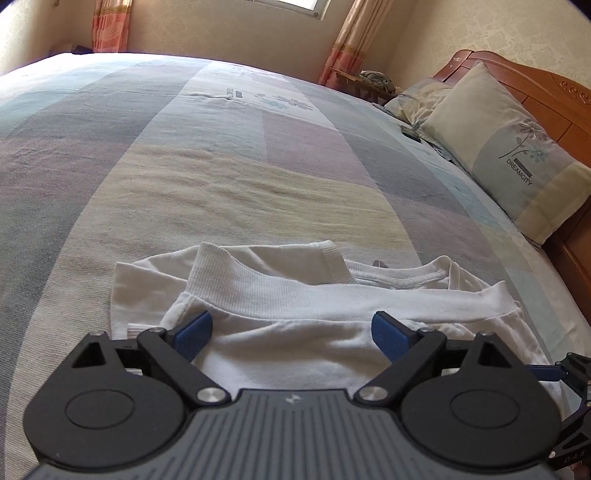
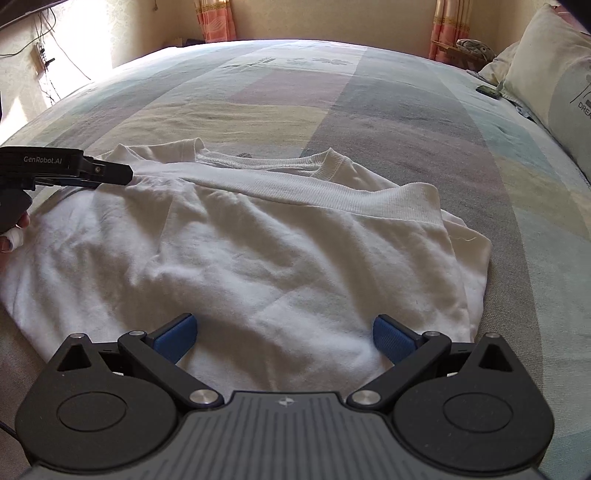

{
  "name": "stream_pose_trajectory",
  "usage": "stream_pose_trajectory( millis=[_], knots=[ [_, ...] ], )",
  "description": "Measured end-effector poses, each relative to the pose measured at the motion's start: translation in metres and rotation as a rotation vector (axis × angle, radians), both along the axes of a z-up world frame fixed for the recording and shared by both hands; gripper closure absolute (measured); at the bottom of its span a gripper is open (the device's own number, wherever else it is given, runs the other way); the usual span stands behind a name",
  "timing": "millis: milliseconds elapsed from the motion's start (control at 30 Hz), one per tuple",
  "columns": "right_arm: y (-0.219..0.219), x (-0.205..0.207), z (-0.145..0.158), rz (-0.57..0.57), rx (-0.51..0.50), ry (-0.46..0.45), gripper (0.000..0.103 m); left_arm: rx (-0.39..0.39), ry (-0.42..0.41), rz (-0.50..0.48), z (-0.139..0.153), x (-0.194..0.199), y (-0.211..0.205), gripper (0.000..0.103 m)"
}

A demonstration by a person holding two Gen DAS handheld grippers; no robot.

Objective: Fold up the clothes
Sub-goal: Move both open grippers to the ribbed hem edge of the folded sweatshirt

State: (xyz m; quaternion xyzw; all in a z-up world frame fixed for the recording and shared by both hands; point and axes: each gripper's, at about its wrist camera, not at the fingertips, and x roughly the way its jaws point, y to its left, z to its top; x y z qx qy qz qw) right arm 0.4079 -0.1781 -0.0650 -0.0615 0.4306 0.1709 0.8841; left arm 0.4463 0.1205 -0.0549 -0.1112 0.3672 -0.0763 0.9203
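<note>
1. A white sweatshirt [image 2: 258, 236] is seen lying on the striped bedspread [image 2: 369, 110], at the near side of the bed. It has been doubled over: the ribbed hem band [image 2: 295, 192] lies across the garment just short of the ribbed collar [image 2: 258, 162].
2. The whole spread of the sweatshirt is shown only in the right wrist view; wrinkles run across the upper layer, and a lower layer sticks out beyond it on the pillow side.
3. In the left wrist view the sweatshirt [image 1: 295, 295] is seen low and edge-on; the hem band [image 1: 332, 291] and a ribbed cuff [image 1: 332, 251] are picked out, stacked in front of the collar [image 1: 406, 277].
4. The left gripper [image 1: 291, 332] is held over the sweatshirt, its blue pads [image 1: 194, 332] spread wide with nothing between them. From the side, in the right wrist view, the left gripper [image 2: 110, 173] is noted at the shoulder end of the garment; contact with the cloth cannot be judged. A bandaged finger [image 2: 13, 236] is seen below it.
5. The right gripper [image 2: 284, 332] is poised above the near fold of the sweatshirt, jaws likewise spread and empty.
6. Beyond the sweatshirt, pillows [image 1: 509, 147] are propped against a wooden headboard [image 1: 535, 85]. A small dark object [image 1: 410, 133] lies beside them; it is too small to identify.
7. Past the far side of the bed, curtains [image 1: 343, 48] and a window [image 1: 299, 5] are noted. Wall cables [image 2: 48, 62] show in the right wrist view only.
</note>
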Motion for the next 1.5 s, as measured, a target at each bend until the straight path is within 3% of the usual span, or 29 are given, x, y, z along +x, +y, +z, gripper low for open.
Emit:
stream_pose_trajectory(
  millis=[67, 133, 233, 367, 500, 767, 900, 1100, 1433, 1500],
  knots=[
    [-0.001, 0.002, 0.004, 0.001, 0.008, 0.006, 0.0, 0.017, -0.037, -0.052, 0.008, -0.007, -0.007, 0.009],
    [-0.001, 0.005, 0.01, 0.01, 0.034, -0.002, 0.0, -0.003, -0.028, -0.124, 0.01, -0.009, -0.013, 0.009],
    [-0.001, 0.013, 0.023, 0.044, 0.111, -0.054, 0.0, 0.039, -0.017, -0.171, 0.004, -0.005, -0.023, 0.009],
    [-0.001, 0.039, 0.028, 0.041, 0.163, -0.104, 0.0, 0.069, 0.054, -0.069, -0.01, 0.01, -0.018, 0.009],
    [-0.017, 0.072, 0.004, -0.049, 0.138, -0.024, 0.0, 0.016, 0.053, -0.065, -0.018, 0.014, -0.007, 0.004],
    [-0.034, 0.076, -0.003, -0.05, 0.211, -0.029, 0.0, -0.041, 0.019, -0.011, -0.002, 0.011, 0.007, 0.004],
    [-0.037, 0.077, -0.004, -0.048, 0.234, -0.027, 0.0, -0.023, 0.061, -0.007, -0.014, 0.021, 0.017, 0.003],
    [-0.023, 0.074, -0.008, -0.038, 0.157, -0.071, 0.0, 0.034, 0.065, -0.02, -0.017, 0.021, 0.008, 0.002],
    [-0.019, 0.072, -0.009, -0.032, 0.118, -0.087, 0.0, -0.048, 0.121, 0.032, -0.017, 0.065, 0.021, 0.002],
    [-0.016, 0.071, -0.009, -0.029, 0.102, -0.09, 0.0, -0.057, 0.102, 0.043, -0.021, 0.07, 0.023, 0.003]
  ],
)
